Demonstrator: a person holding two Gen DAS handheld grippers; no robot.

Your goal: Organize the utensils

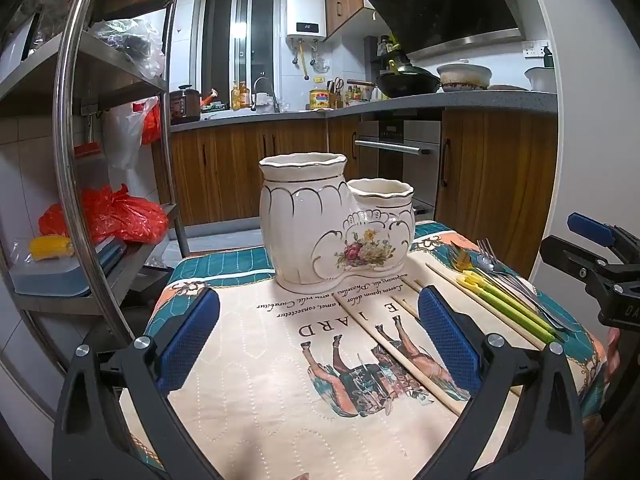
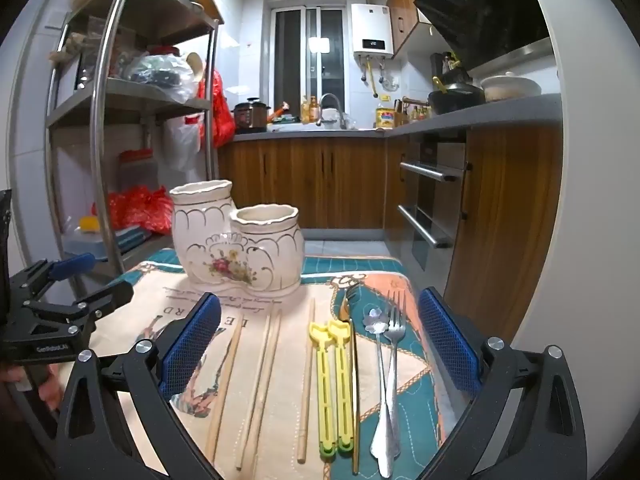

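Printed table mat (image 2: 280,360), horse motif. Ceramic twin-cup utensil holder (image 2: 240,240), cream with gilt trim and floral decal, upright at the mat's far end. Left gripper (image 1: 320,336) and right gripper (image 2: 320,336): jaws wide apart, nothing held, above the mat. Wooden chopsticks (image 2: 264,380), yellow training chopsticks (image 2: 334,384), gold-handled utensil (image 2: 354,380), steel fork (image 2: 394,364), steel spoon (image 2: 378,360): lying side by side in front of the holder.

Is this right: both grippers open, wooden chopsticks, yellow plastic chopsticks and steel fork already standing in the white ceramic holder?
Not quite. The wooden chopsticks, yellow plastic chopsticks and steel fork lie flat on the printed cloth; the white ceramic holder looks empty, per the right wrist view. Both grippers are open.
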